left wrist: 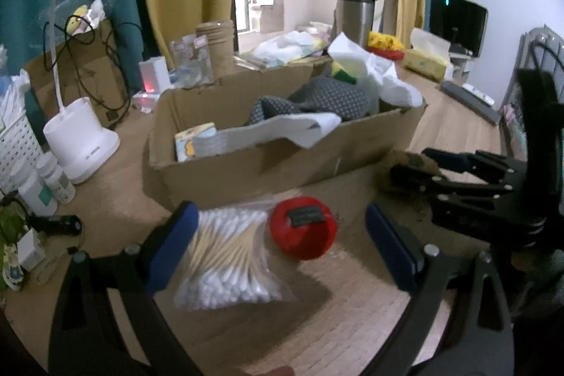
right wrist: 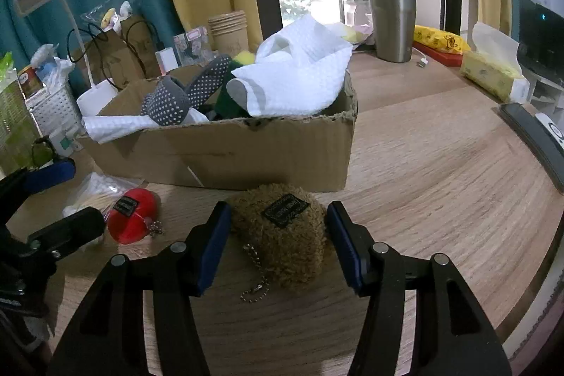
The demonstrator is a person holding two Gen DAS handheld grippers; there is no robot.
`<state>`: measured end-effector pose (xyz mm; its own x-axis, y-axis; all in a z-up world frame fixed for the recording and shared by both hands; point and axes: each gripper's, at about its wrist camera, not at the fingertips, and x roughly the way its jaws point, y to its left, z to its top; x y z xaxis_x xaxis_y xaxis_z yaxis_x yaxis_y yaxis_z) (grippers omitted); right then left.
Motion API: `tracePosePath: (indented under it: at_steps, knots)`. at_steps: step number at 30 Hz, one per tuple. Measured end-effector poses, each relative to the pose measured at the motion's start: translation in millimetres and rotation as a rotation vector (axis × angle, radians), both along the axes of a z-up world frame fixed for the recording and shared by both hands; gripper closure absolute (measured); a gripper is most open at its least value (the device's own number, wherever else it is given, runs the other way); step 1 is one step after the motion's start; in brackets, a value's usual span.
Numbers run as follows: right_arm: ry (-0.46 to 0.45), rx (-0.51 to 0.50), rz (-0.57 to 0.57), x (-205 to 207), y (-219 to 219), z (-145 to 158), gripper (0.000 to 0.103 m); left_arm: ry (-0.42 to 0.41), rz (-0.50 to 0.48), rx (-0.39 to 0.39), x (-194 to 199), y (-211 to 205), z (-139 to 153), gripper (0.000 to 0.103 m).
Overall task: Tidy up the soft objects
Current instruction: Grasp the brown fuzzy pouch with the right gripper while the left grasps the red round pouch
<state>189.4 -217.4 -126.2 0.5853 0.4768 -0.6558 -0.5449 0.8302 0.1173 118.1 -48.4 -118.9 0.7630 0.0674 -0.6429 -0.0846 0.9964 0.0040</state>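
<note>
A cardboard box (right wrist: 225, 154) on the wooden table holds white cloths (right wrist: 299, 76), grey dotted socks (right wrist: 176, 97) and a sponge. A brown fuzzy pouch (right wrist: 282, 235) with a bead chain lies in front of the box, between the open fingers of my right gripper (right wrist: 278, 245). A red pouch (left wrist: 303, 228) and a bag of cotton swabs (left wrist: 229, 256) lie in front of the box (left wrist: 282, 164), between the open fingers of my left gripper (left wrist: 282, 252). The red pouch also shows in the right wrist view (right wrist: 132, 221). Neither gripper holds anything.
A white desk lamp (left wrist: 81, 143), pill bottles (left wrist: 42, 185) and a white basket stand left of the box. A steel tumbler (right wrist: 391, 16), a tissue pack (right wrist: 493, 73), paper cups (right wrist: 229, 30) and a remote (right wrist: 535, 133) are behind and to the right.
</note>
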Motion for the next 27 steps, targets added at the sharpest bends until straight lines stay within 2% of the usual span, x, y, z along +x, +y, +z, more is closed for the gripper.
tracePosePath:
  at_steps: [1,5,7,11,17,20,23,27]
  knots:
    - [-0.002,-0.001,0.001,-1,1,1,0.044,0.007,-0.001,0.006,2,-1,-1,0.006]
    - [-0.028,-0.005,0.021,-7,-1,-1,0.059,0.000,-0.018,0.034,4,-8,0,0.006]
    - [-0.032,0.011,0.020,-9,-7,-1,0.064,-0.006,-0.040,0.056,5,-16,0,0.006]
    - [-0.054,0.033,0.020,-14,-17,1,0.073,0.025,-0.057,0.097,15,-27,-6,0.006]
    - [-0.065,0.078,-0.022,-16,-39,4,0.074,0.051,-0.097,0.139,24,-41,-10,0.007]
    - [-0.070,0.093,-0.037,-17,-48,6,0.074,0.086,-0.122,0.100,31,-43,-14,0.008]
    - [-0.074,0.119,-0.044,-17,-55,9,0.074,0.100,-0.144,0.084,34,-45,-15,0.027]
    - [-0.065,0.122,-0.043,-16,-56,6,0.074,0.141,-0.150,0.080,39,-47,-21,0.029]
